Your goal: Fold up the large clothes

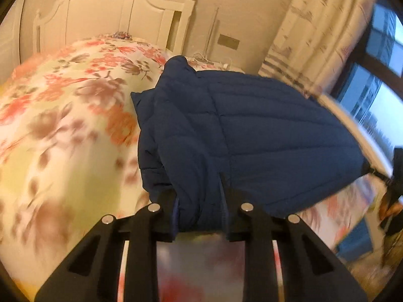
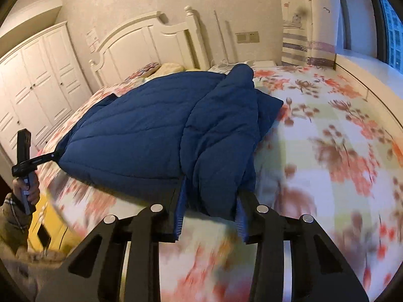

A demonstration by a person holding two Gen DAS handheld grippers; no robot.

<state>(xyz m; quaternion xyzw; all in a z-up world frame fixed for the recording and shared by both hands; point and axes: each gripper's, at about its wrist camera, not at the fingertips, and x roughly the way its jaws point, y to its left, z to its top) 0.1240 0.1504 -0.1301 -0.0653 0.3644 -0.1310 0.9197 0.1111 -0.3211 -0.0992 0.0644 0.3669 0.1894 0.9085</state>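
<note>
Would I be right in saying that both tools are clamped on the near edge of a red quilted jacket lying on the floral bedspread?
Not quite: the jacket is dark blue, not red, as both wrist views show. The rest holds: the left tool and right tool each pinch its near edge on the floral bedspread.

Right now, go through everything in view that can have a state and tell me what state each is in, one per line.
Navy blue quilted puffer jacket: lying on the bed, sides folded inward, near hem pinched at two spots.
Left gripper: shut on the jacket hem.
Right gripper: shut on the jacket hem.
Floral bedspread: spread flat over the bed.
White wardrobe doors: closed.
Patterned curtain: drawn aside, window uncovered.
</note>
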